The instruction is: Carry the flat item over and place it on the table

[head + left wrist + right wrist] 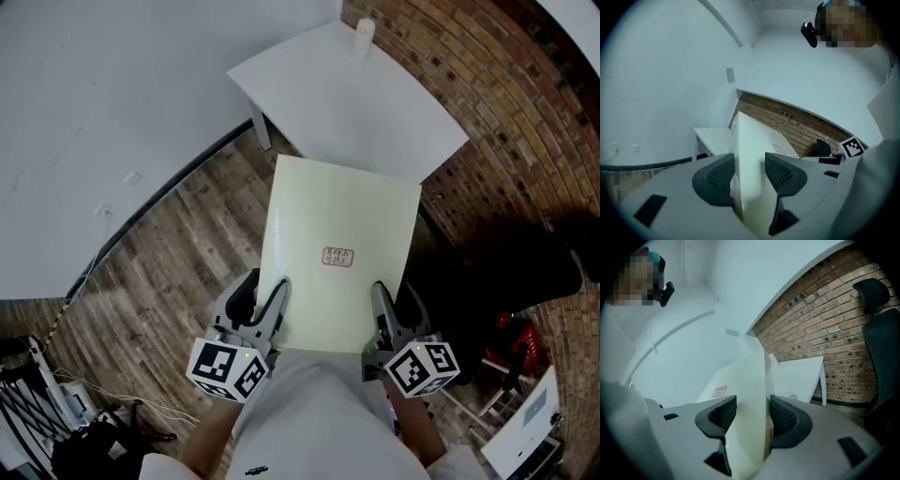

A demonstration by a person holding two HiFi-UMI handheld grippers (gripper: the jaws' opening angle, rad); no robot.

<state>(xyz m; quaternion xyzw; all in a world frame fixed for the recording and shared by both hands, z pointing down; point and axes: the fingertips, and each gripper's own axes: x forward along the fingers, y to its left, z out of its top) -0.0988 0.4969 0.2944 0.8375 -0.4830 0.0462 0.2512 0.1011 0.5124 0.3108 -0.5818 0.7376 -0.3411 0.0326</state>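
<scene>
A flat cream board (337,216) with a small red label (338,256) is held level in the air in front of me, its far edge over the near corner of the white table (394,122). My left gripper (272,302) is shut on the board's near left edge, and my right gripper (382,305) is shut on its near right edge. In the left gripper view the board (754,140) runs between the two pads of the left gripper (747,176). The right gripper view shows the board (750,380) edge-on in the right gripper (753,416).
A small white cylinder (364,37) stands at the table's far edge. A black office chair (525,272) is at the right by the brick wall (525,112). Cables and a stand (37,403) lie at the lower left on the wooden floor (178,272).
</scene>
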